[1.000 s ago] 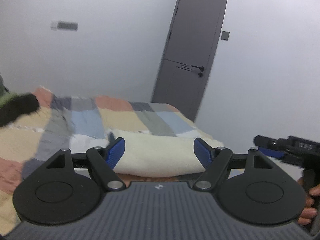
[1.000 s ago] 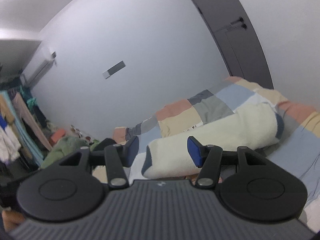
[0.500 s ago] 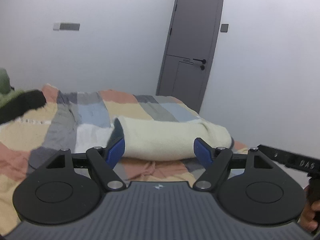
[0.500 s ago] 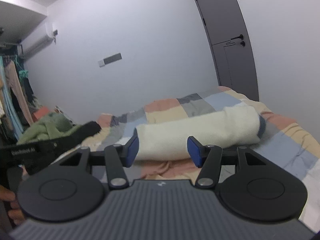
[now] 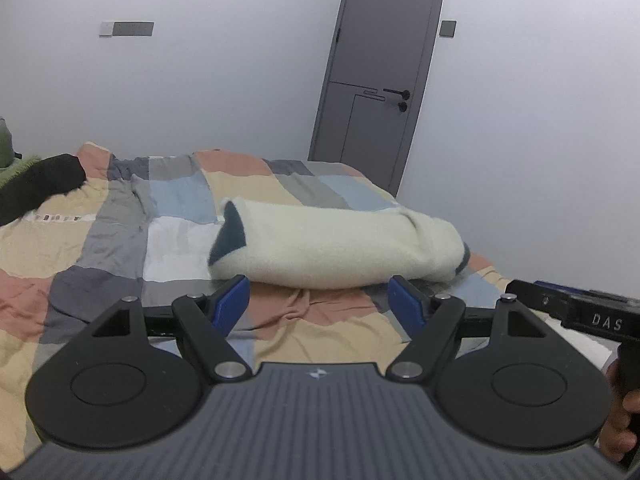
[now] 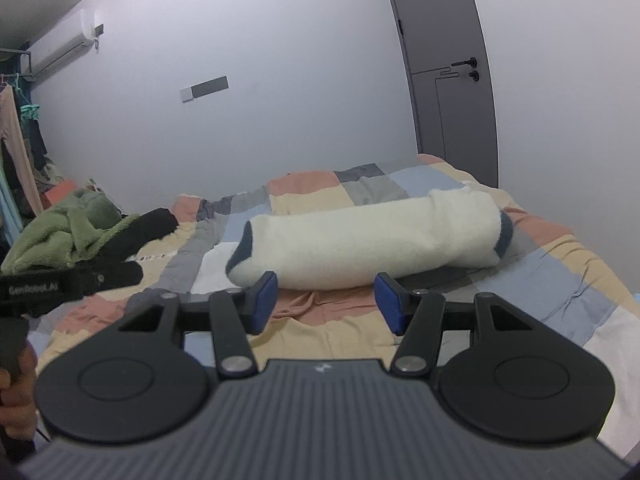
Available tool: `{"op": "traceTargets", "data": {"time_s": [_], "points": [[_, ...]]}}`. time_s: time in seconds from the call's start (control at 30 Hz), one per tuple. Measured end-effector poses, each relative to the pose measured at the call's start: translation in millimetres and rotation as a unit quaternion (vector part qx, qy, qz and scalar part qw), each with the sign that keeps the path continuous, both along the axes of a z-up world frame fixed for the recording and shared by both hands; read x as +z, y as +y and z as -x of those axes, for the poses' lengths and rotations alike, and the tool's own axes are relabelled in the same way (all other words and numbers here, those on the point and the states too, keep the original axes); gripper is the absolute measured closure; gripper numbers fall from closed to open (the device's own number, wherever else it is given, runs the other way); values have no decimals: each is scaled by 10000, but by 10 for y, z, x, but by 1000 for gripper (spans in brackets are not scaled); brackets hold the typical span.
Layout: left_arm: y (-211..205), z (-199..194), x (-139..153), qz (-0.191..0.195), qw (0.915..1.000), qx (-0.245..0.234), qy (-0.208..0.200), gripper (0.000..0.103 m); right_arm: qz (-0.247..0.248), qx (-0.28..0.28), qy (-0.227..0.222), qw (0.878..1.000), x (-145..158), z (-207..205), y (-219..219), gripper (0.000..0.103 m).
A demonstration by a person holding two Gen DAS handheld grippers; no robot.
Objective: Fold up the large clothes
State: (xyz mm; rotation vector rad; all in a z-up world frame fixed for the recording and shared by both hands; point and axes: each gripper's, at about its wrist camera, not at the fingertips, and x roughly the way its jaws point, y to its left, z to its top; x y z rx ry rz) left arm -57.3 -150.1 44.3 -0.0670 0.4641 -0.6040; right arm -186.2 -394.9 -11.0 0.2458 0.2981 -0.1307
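Observation:
A cream fleece garment with dark blue trim point(image 5: 336, 246) lies folded into a long bundle across the patchwork bed cover point(image 5: 120, 240); it also shows in the right wrist view point(image 6: 372, 240). My left gripper point(image 5: 318, 308) is open and empty, held above the bed short of the bundle. My right gripper point(image 6: 326, 304) is open and empty, also short of the bundle. Each gripper's body shows at the edge of the other's view.
A green fleece garment point(image 6: 68, 228) and a black one point(image 6: 148, 226) lie piled at the bed's far left. A grey door point(image 5: 376, 68) stands behind the bed at the right. White walls surround the bed. Clothes hang at the far left point(image 6: 16, 152).
Both grippers have pulled back and levelled out, away from the cream bundle, which now lies farther ahead. Both stay open and empty.

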Motion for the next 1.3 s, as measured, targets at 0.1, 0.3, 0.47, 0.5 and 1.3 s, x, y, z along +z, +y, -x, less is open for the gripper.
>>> {"op": "traceTargets", "data": {"time_s": [0.1,0.3,0.47,0.5,1.3], "points": [[10,-40,-29,-10,10000,15,56,20,44,-25,35,10000,2,-56,0,46],[14,-92,-38,10,9999,53,109,3,235,-145,70,9996,10,-122,17,39],[0,-97,-33,-115,9998,143,66,0,283,-276,59,9992,24,-151,-7,19],[-2,-92,-26,-134,9997,171,56,0,301,-313,41,9990,25,-150,-10,11],[-7,27,80,-442,9977,414,-303,0,224,-358,303,9986,-13,-181,5,0]]}}
